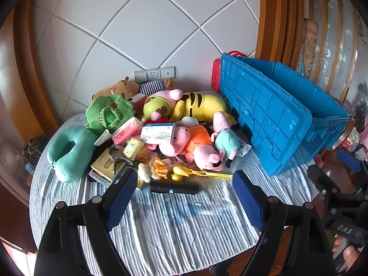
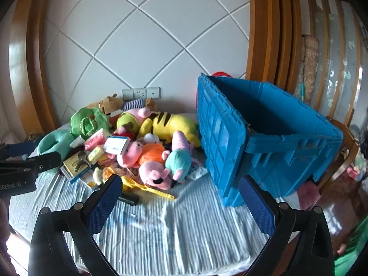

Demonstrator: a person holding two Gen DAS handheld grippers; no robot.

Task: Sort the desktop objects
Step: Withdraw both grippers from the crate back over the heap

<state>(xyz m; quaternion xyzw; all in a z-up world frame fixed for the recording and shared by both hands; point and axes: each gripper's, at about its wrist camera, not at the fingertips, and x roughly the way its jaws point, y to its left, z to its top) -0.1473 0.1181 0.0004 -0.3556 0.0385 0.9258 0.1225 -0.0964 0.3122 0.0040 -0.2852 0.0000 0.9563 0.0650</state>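
Both claws hang above the bare front of the desk, which is covered by a blue-and-white striped cloth. The left claw is spread wide and holds nothing, and the right claw is released and empty too.

The things to sort lie heaped toward the wall: a pink pig plush in an orange shirt, a yellow striped tiger plush, a teal U-shaped neck pillow, a white-and-blue cardboard box and a black cylindrical tool nearest the front. The big open blue plastic crate stands just right of the heap.

The risk is the tangle: a pinch on one soft toy could drag its neighbours (the small boxes look loosely perched) and spill them. The black cylinder could roll off the front edge if nudged.
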